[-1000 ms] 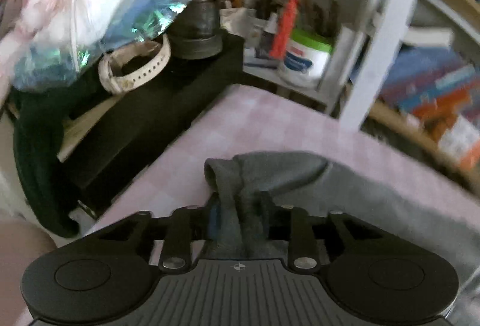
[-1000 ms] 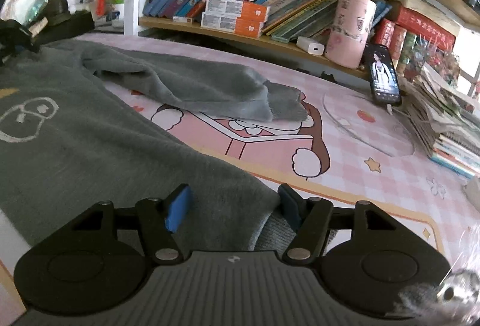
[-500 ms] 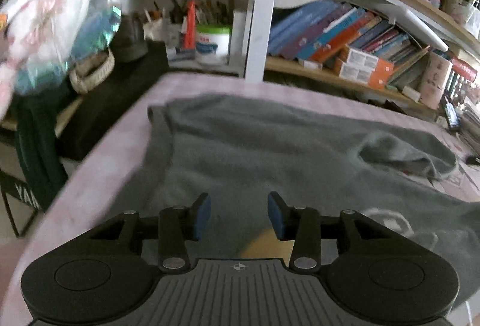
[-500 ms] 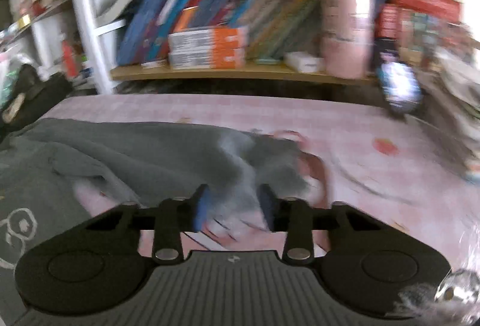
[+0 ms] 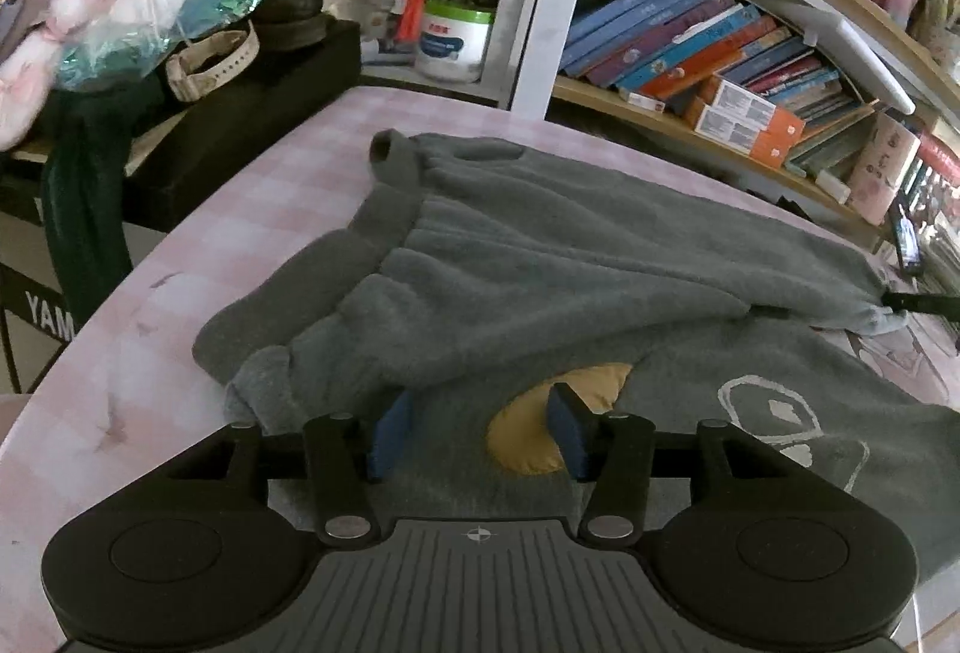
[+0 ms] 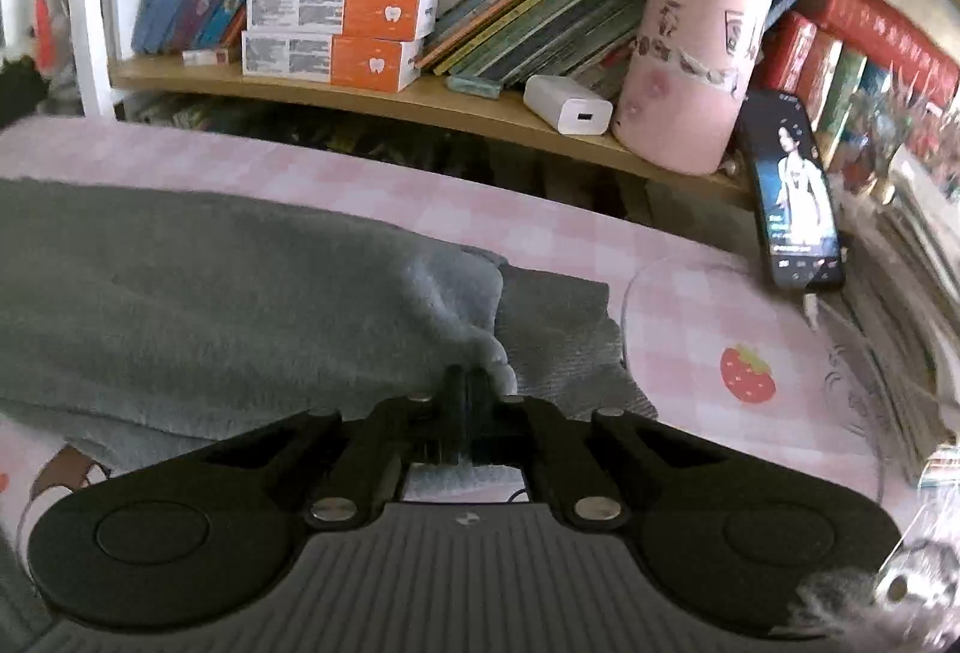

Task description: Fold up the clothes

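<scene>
The grey sweater (image 5: pixel 540 263) lies spread on the pink bench (image 5: pixel 252 209), right gripper (image 6: pixel 474 389) clamped on its cuff, left gripper (image 5: pixel 474 431) jaws opening, empty; dragging risks sweeping the phone (image 6: pixel 795 191) off.

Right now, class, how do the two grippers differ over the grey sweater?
The left gripper has its fingers apart and opening, gripping nothing above the grey sweater; the right gripper has its fingers shut, pinching the sleeve cuff. Both are black and point down at the same garment.
</scene>
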Motion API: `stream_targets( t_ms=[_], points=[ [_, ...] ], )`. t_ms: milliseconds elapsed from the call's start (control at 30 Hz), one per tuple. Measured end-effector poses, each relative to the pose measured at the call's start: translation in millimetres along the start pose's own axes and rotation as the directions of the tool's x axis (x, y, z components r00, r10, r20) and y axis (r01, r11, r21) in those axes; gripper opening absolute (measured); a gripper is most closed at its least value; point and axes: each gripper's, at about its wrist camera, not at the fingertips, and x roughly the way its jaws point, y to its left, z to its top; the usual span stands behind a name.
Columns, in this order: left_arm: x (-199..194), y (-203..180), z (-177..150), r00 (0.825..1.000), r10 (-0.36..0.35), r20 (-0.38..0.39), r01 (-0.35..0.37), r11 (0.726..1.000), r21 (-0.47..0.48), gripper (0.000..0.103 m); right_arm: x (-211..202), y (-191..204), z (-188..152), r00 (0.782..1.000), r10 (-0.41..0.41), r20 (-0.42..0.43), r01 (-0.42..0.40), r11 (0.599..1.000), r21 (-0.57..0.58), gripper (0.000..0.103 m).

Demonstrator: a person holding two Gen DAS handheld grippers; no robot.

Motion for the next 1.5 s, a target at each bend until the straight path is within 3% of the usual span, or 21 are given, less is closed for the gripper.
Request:
stream_targets(
  t_ms=[67, 133, 200, 300, 467, 633, 733, 767, 800, 867, 967, 1067, 1133, 1267, 1333, 1367, 1467, 1500],
  points=[
    [-3.3, -4.4, 0.6, 1.000, 0.007, 0.006, -0.007, 1.000, 0.017, 0.053, -14.9, -1.6, -1.2, 1.000, 0.017, 0.012, -0.017, 1.000, 0.014, 0.000],
    [-10.7, -8.1, 1.8, 1.000, 0.005, 0.029, -0.006, 0.999, 0.042, 0.053, -40.9, -1.1, -6.7, 0.998, 0.050, 0.044, -0.051, 0.999, 0.020, 0.014],
    [-19.1, -8.6, 5.1, 0.998, 0.012, 0.061, -0.016, 0.998, 0.061, 0.054, -70.5, -0.8, -17.2, 0.992, 0.097, 0.078, -0.098, 0.995, 0.016, 0.020],
    [-22.9, -2.9, 15.2, 0.995, 0.036, 0.091, -0.043, 0.997, 0.066, 0.054, -111.3, 2.6, -38.9, 0.982, 0.168, 0.083, -0.168, 0.986, -0.004, 0.020],
    [-2.0, 5.6, 37.5, 0.995, 0.063, 0.080, -0.068, 0.996, 0.063, 0.054, -163.4, 7.1, -84.8, 0.977, 0.198, 0.074, -0.196, 0.980, -0.034, 0.020],
    [35.3, -4.2, 60.4, 0.997, 0.065, 0.039, -0.068, 0.993, 0.100, 0.053, -184.4, 13.3, -115.3, 0.981, 0.183, 0.069, -0.182, 0.983, -0.016, 0.020],
    [57.6, -17.6, 70.2, 1.000, -0.017, -0.012, 0.019, 0.990, 0.141, 0.045, -192.3, 21.5, -126.0, 0.975, 0.211, 0.066, -0.210, 0.977, -0.022, 0.020],
    [65.5, -21.2, 72.5, 0.999, -0.033, -0.032, 0.037, 0.988, 0.151, 0.031, -193.2, 24.4, -129.1, 0.973, 0.225, 0.056, -0.224, 0.974, -0.023, 0.020],
    [75.1, -22.0, 74.7, 0.998, -0.022, -0.051, 0.030, 0.989, 0.146, 0.019, -191.6, 27.3, -131.5, 0.976, 0.216, 0.041, -0.214, 0.976, -0.034, 0.020],
    [94.7, -16.7, 79.3, 0.997, 0.009, -0.073, 0.000, 0.993, 0.121, 0.013, -188.3, 33.2, -136.3, 0.981, 0.195, 0.011, -0.194, 0.979, -0.056, 0.020],
    [109.6, 3.6, 88.6, 0.998, 0.045, -0.032, -0.044, 0.998, 0.043, 0.004, -184.5, 33.0, -137.4, 0.988, 0.151, -0.004, -0.151, 0.986, -0.071, 0.018],
    [117.5, 28.1, 95.9, 0.999, 0.046, -0.008, -0.046, 0.993, -0.111, 0.005, -181.6, 31.0, -135.8, 0.991, 0.133, -0.009, -0.134, 0.989, -0.067, 0.018],
    [118.6, 32.3, 97.3, 0.999, 0.051, -0.004, -0.051, 0.988, -0.146, 0.005, -178.7, 32.0, -136.3, 0.992, 0.126, -0.009, -0.126, 0.989, -0.072, 0.019],
    [109.6, 23.6, 96.0, 0.996, 0.085, -0.023, -0.087, 0.993, -0.086, 0.005, -176.3, 30.6, -133.9, 0.992, 0.126, -0.006, -0.126, 0.990, -0.071, 0.021],
    [93.2, 18.7, 91.2, 0.995, 0.096, -0.015, -0.097, 0.994, -0.053, 0.008, -182.0, 25.0, -133.5, 0.989, 0.145, 0.012, -0.144, 0.988, -0.049, 0.028],
    [80.8, 17.8, 86.5, 0.996, 0.087, 0.003, -0.086, 0.995, -0.042, 0.015, -187.5, 19.5, -133.3, 0.988, 0.150, 0.033, -0.149, 0.988, -0.028, 0.030],
    [44.2, 15.2, 68.8, 0.996, 0.069, 0.051, -0.069, 0.998, -0.009, 0.050, -195.9, 0.3, -129.3, 0.988, 0.138, 0.073, -0.142, 0.989, 0.051, 0.039],
    [34.4, 14.6, 62.1, 0.995, 0.074, 0.063, -0.074, 0.997, 0.000, 0.055, -194.8, -8.2, -127.2, 0.989, 0.125, 0.078, -0.132, 0.987, 0.089, 0.050]
  ],
)
